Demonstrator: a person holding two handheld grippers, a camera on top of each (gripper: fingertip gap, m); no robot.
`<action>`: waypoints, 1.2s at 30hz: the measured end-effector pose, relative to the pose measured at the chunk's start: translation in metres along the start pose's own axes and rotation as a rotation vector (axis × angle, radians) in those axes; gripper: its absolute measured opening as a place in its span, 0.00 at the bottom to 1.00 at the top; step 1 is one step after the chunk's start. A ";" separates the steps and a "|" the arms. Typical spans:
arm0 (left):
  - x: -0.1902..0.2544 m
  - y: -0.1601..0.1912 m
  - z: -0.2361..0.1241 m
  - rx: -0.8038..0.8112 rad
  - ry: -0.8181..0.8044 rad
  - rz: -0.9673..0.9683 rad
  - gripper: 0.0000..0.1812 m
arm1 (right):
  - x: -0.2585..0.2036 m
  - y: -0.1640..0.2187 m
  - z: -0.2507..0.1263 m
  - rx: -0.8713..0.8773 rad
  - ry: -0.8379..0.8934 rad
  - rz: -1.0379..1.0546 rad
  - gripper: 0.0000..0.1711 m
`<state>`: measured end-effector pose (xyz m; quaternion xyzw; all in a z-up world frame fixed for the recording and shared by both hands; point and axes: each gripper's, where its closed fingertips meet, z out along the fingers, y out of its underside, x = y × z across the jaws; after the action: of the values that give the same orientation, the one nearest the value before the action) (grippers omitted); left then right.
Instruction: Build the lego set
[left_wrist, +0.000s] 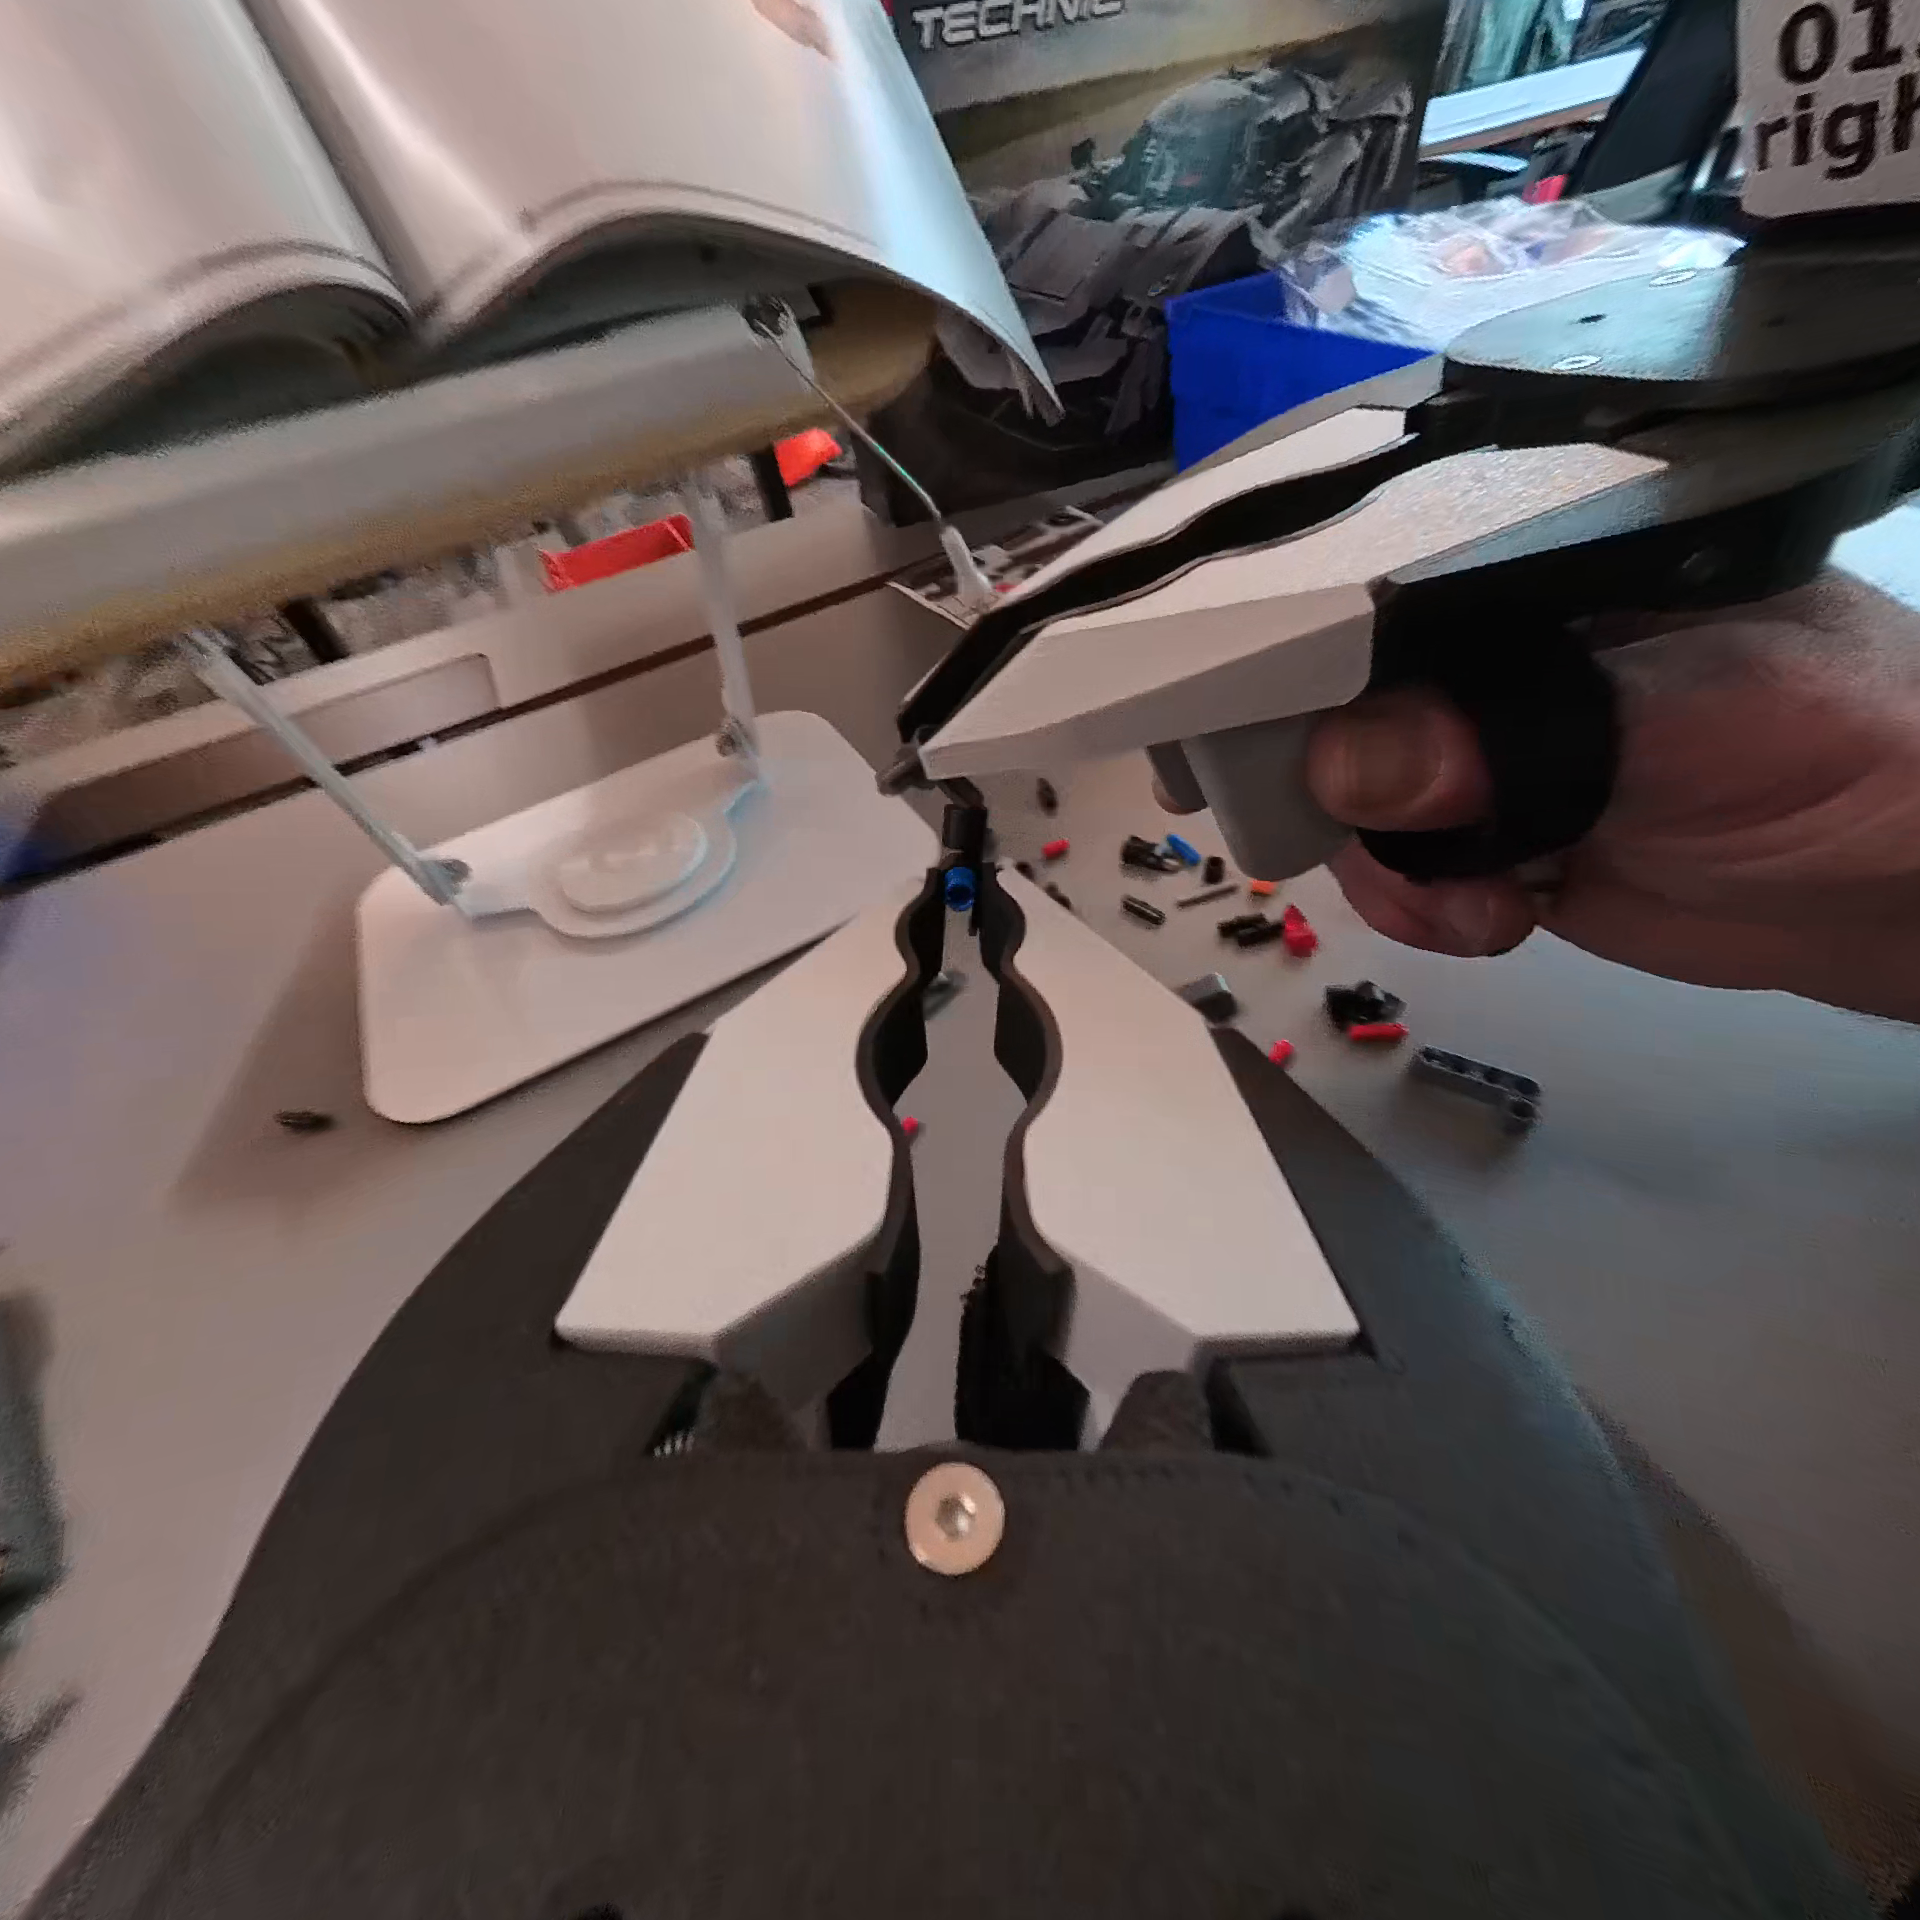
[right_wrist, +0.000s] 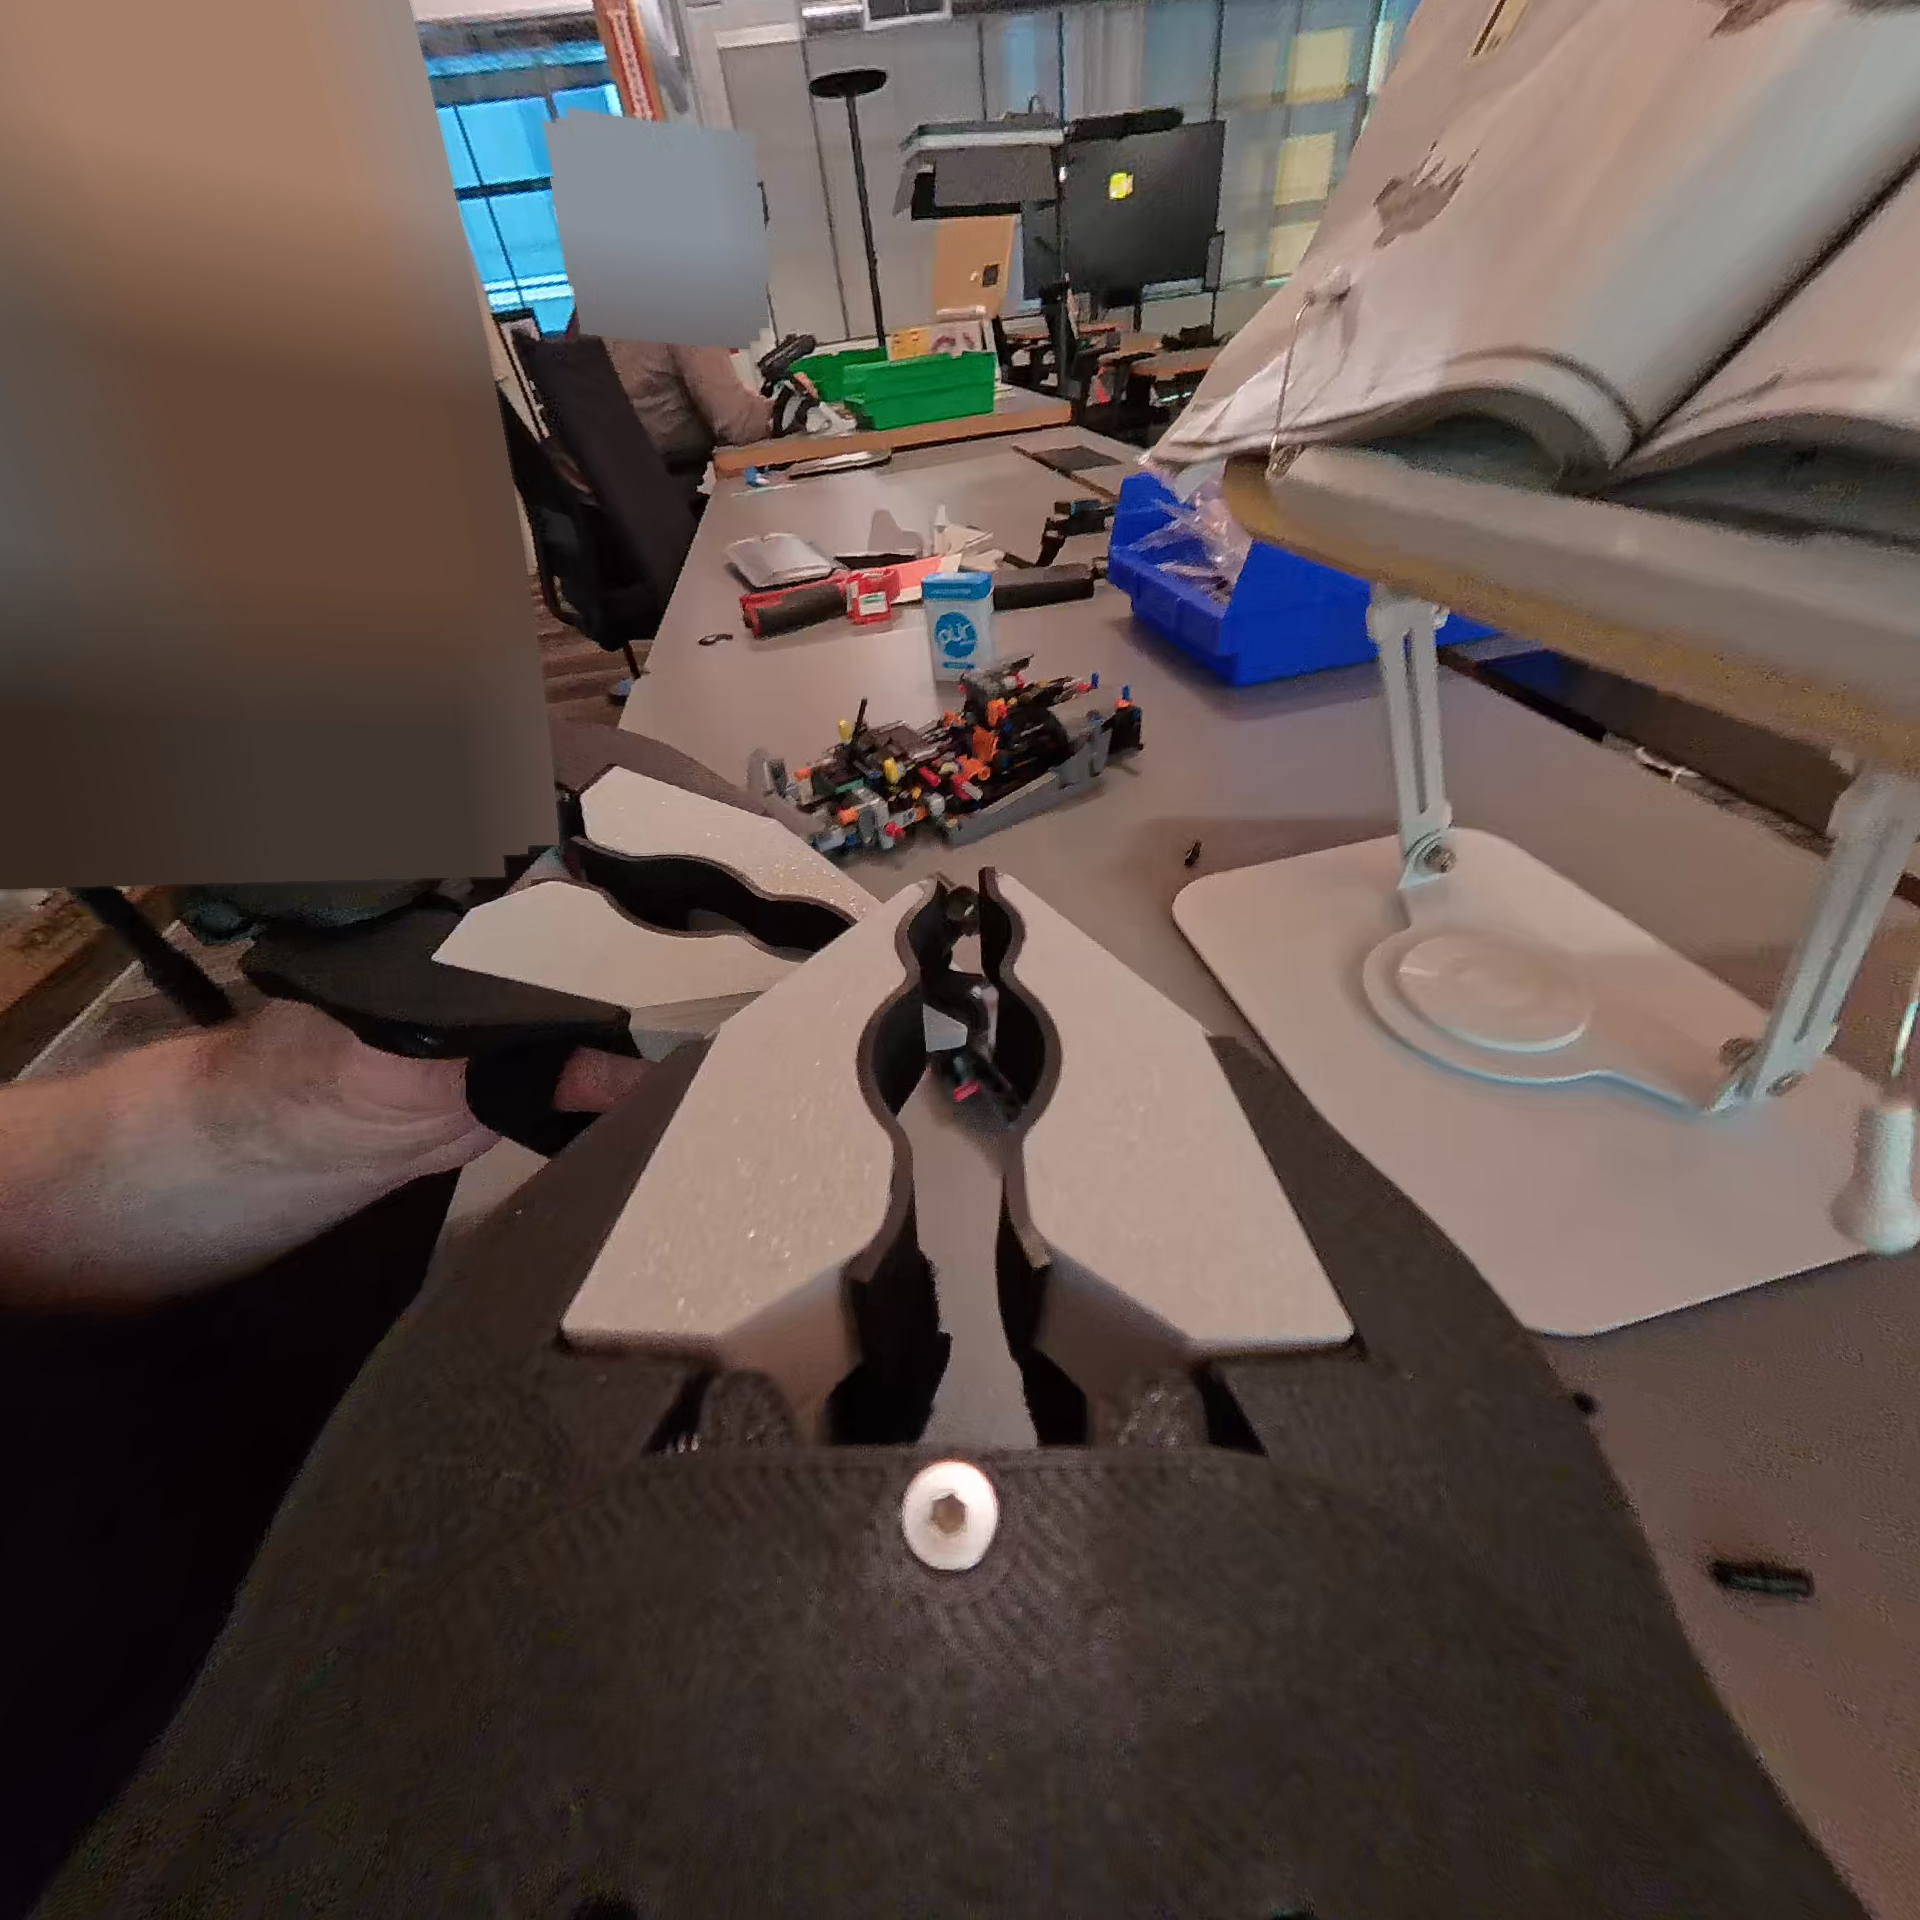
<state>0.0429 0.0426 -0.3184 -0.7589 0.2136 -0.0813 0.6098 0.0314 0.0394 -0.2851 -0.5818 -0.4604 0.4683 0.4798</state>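
Left gripper (left_wrist: 958, 902) jaws pinch a blue pin (left_wrist: 958, 889); right gripper (right_wrist: 966, 904) jaws clamp a black piece (right_wrist: 961, 907); blue bin (right_wrist: 1236, 613) seemingly holds plastic bags (right_wrist: 1195, 530).

Grey wavy-edged tongs (left_wrist: 958, 894) on textured black bodies (one silver hex screw (left_wrist: 954, 1518) each)

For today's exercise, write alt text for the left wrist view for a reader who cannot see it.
The left gripper pinches a small blue plastic pin against a black piece held by the right gripper, which comes in from the right. Small red, black and blue Lego parts lie scattered on the grey table, beside a white book stand.
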 end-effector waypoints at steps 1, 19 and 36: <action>-0.006 -0.005 0.000 0.012 -0.017 0.007 0.02 | 0.002 -0.006 0.003 0.009 0.006 -0.006 0.02; -0.061 0.035 -0.029 -0.094 -0.079 0.064 0.02 | -0.031 0.104 -0.002 -0.563 -0.096 0.068 0.02; -0.039 0.051 -0.028 -0.133 -0.007 0.052 0.02 | -0.055 0.124 -0.031 -0.676 -0.246 -0.026 0.05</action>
<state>-0.0142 0.0258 -0.3549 -0.7921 0.2359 -0.0484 0.5608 0.0654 -0.0333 -0.3988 -0.6409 -0.6509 0.3502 0.2072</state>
